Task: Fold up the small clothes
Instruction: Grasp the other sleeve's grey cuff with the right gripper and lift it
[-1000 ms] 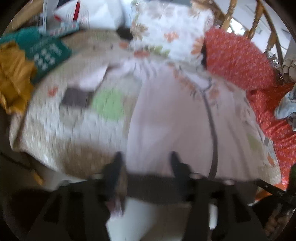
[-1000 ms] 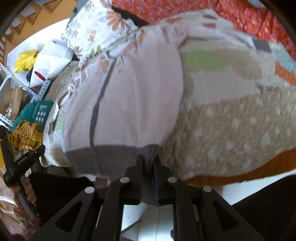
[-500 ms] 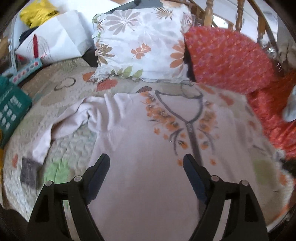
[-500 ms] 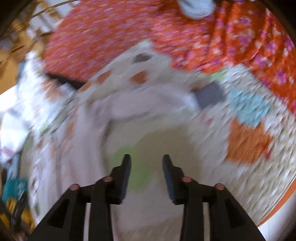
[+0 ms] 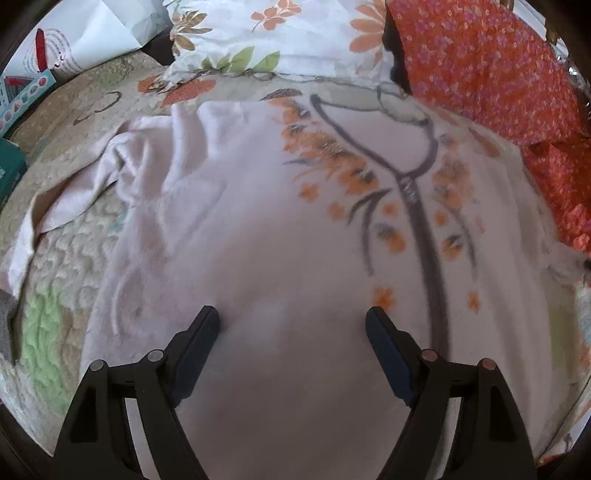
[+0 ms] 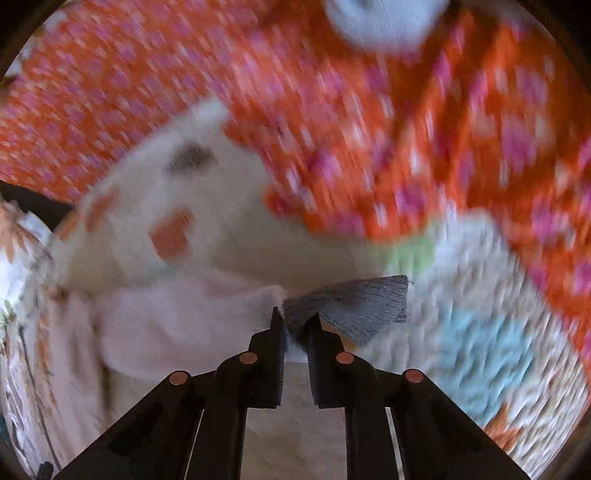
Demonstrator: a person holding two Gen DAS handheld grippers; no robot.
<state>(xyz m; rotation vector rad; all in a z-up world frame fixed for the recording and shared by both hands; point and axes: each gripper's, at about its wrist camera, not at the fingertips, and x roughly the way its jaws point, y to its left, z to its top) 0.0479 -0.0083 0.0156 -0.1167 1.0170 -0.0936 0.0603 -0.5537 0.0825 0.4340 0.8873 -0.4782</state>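
A pale pink cardigan with orange flower print and a grey zip line lies spread face up on the quilt. My left gripper is open and empty, low over the middle of its body. Its left sleeve lies crumpled out to the left. In the right wrist view, my right gripper is shut on the grey cuff of the cardigan's other sleeve, which trails off to the left.
A patchwork quilt covers the bed. A floral pillow and an orange pillow lie past the collar. An orange flowered cover and a white bundle lie beyond the right gripper. White bags are at far left.
Both grippers let go of the grey hem and moved up the bed. The left opened wide over the cardigan's body. The right swung out to the sleeve and closed on its cuff.
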